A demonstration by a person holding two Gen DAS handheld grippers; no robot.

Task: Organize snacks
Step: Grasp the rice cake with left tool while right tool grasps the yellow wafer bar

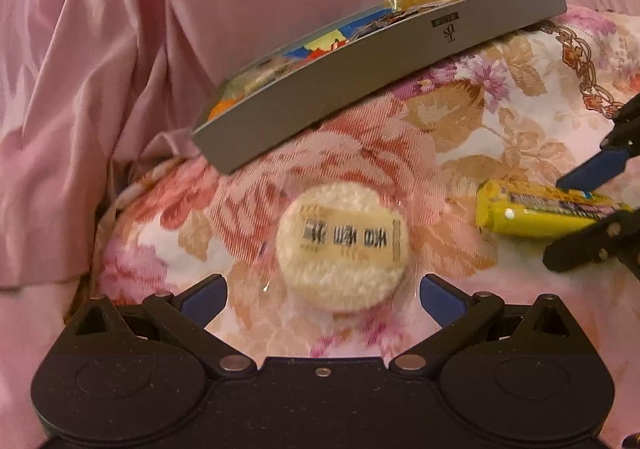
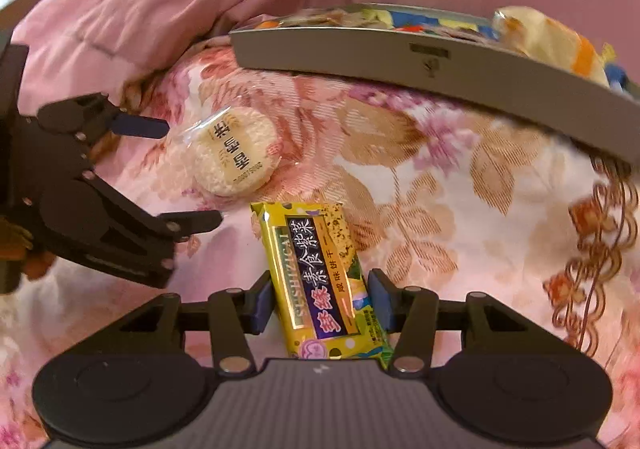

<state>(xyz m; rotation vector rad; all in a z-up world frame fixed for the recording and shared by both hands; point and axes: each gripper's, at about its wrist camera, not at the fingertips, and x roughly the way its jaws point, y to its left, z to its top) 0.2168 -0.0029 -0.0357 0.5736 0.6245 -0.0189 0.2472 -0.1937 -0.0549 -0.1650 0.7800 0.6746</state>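
Snacks lay loose on a floral bedspread (image 1: 460, 121), just in front of a grey tray (image 1: 360, 65) already part-filled with wrapped packets. The right gripper (image 2: 320, 299) straddled a yellow biscuit packet (image 2: 316, 273), its jaws drawn in against the packet's two long sides, grasping it across the narrow width; whether the grip was already firm I could not tell. The left gripper (image 1: 324, 289) was released, jaws spread wide on either side of a round rice cracker (image 1: 342, 247) in clear wrap, touching nothing.

To do this step well, the right jaws probably needed to stay square across the packet, near its middle, so that it would lift level rather than droop at the far end. The soft bedding gives way, so pressing down would likely bury the pads. Lifting it clear of the tray's front wall before moving over it seemed wise.

From the right wrist, the packet's long axis ran away from the gripper toward the tray, leaning slightly left, printed face up. The cracker lay flat, near the packet's far end and apart from it.
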